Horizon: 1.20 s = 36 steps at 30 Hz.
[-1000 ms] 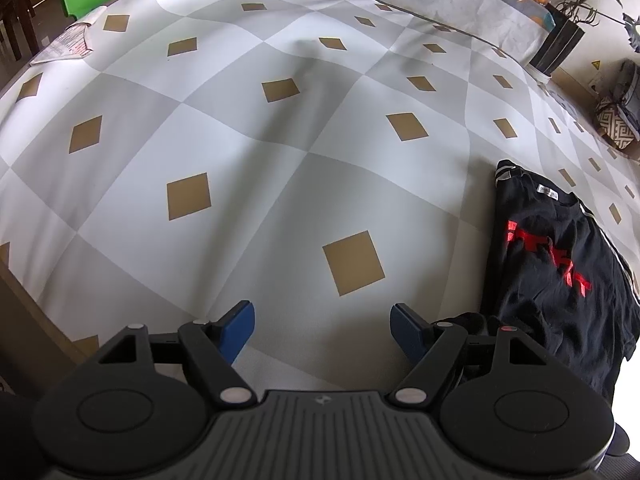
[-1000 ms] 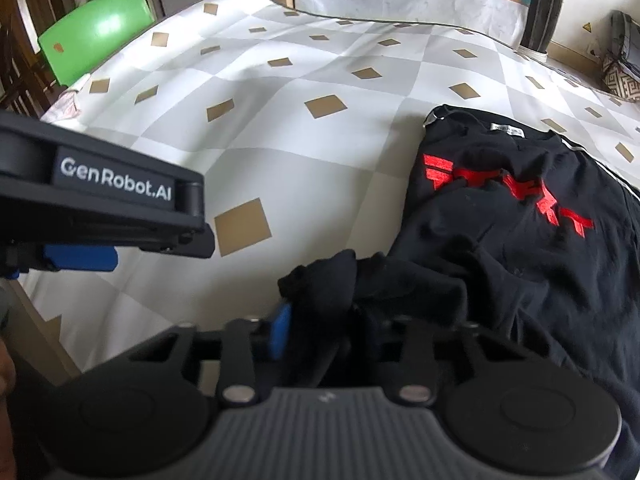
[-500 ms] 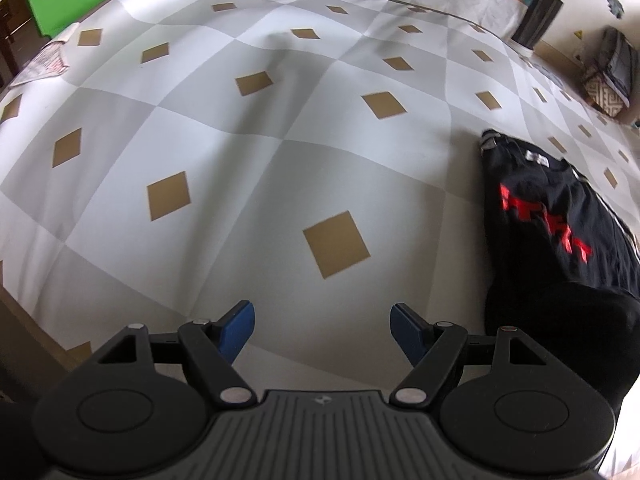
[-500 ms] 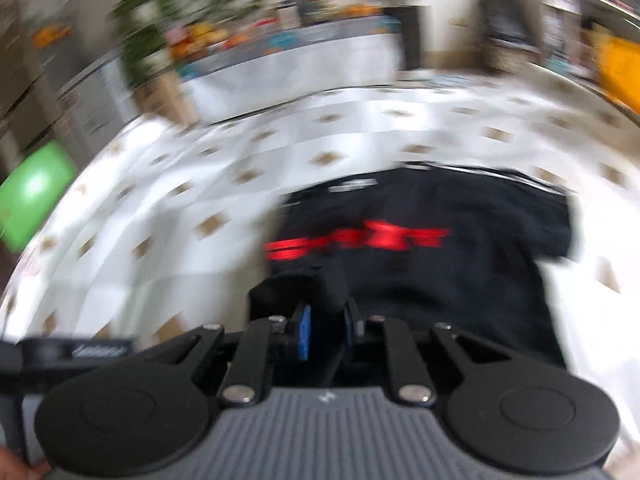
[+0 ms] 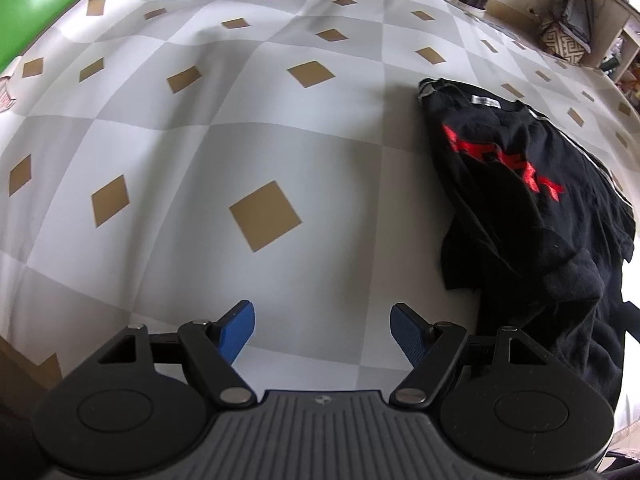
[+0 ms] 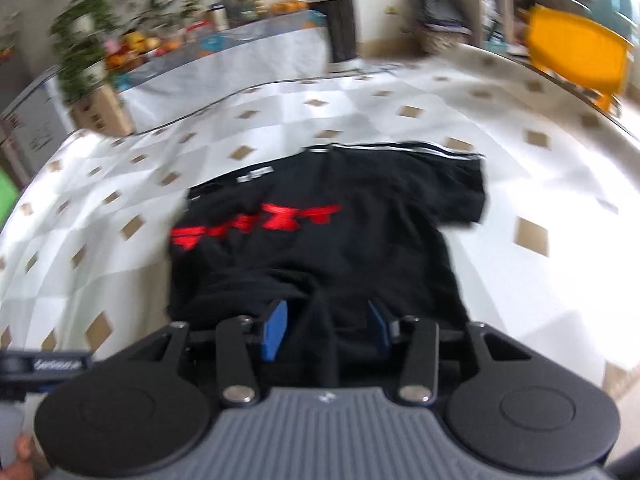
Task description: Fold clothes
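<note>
The left hand-held gripper (image 5: 322, 330) gapes over the checkered tablecloth (image 5: 248, 128), beside a black T-shirt (image 5: 532, 208).

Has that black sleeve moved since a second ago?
Yes. The sleeve, earlier bunched out over the checked tablecloth beside the black T-shirt, now lies folded over the shirt's body. The right gripper is opening around it.

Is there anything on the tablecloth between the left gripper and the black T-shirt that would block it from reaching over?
Nothing visible: only bare checked tablecloth lies between the open left gripper and the black T-shirt, off to its right.
</note>
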### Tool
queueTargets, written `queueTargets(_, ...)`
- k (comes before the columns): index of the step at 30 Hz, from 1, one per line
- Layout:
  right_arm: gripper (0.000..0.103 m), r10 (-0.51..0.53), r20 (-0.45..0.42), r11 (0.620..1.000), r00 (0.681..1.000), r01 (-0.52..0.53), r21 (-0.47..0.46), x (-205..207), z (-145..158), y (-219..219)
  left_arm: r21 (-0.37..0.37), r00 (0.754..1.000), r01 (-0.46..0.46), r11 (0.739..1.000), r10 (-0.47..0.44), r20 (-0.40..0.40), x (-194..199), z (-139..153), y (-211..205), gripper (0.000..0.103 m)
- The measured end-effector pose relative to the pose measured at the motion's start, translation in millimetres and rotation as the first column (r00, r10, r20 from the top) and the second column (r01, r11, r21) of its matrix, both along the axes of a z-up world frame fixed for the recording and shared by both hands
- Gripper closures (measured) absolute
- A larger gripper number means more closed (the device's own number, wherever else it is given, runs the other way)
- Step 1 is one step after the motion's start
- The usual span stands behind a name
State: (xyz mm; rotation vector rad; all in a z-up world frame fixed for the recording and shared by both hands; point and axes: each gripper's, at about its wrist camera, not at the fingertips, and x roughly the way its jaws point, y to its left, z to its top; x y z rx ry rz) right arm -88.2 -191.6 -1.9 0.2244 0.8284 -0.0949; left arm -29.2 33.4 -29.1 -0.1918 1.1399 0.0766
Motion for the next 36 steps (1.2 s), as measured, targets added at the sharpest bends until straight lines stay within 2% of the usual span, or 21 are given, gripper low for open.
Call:
queueTargets(6, 0.056, 0.133, 0.013, 0.991, 0.991, -0.132, -0.021, -2, 7, 26, 0.018, 0.999, 0.022, 1.0, -0.023, 0.038, 0, 3, -5, 0.03)
queueTargets(9, 0.053, 0.182, 0.017, 0.983, 0.983, -0.182, -0.038, -1, 9, 37, 0.013, 0.999, 0.022, 1.0, -0.023, 0.048, 1, 4, -6, 0.034)
queueTargets(12, 0.052, 0.216, 0.005, 0.975, 0.976, -0.215, -0.052, 0, 8, 46, -0.01, 0.999, 0.006, 1.0, -0.005, 0.043, 3, 2, -5, 0.04)
queueTargets(18, 0.051, 0.315, -0.004, 0.944, 0.949, -0.314, -0.105, 4, 9, 64, -0.025, 0.997, -0.065, 0.998, 0.066, 0.051, 5, 3, 5, 0.041)
queueTargets(24, 0.052, 0.466, -0.008, 0.861, 0.885, -0.455, -0.228, 12, 10, 94, -0.002, 0.993, -0.109, 0.994, 0.109, 0.056, 6, 3, 11, 0.044)
queueTargets(27, 0.054, 0.534, -0.021, 0.819, 0.845, -0.523, -0.238, 19, 6, 106, 0.002, 0.99, -0.136, 0.991, 0.136, 0.046, 7, 1, 15, 0.044)
queueTargets(32, 0.056, 0.593, -0.069, 0.764, 0.802, -0.588, -0.267, 32, -10, 122, -0.008, 0.985, -0.17, 0.985, 0.17, 0.033, 9, -3, 20, 0.044)
queueTargets(36, 0.056, 0.622, -0.109, 0.71, 0.776, -0.617, -0.339, 41, -23, 131, -0.024, 0.985, -0.17, 0.985, 0.17, 0.014, 12, -6, 19, 0.044)
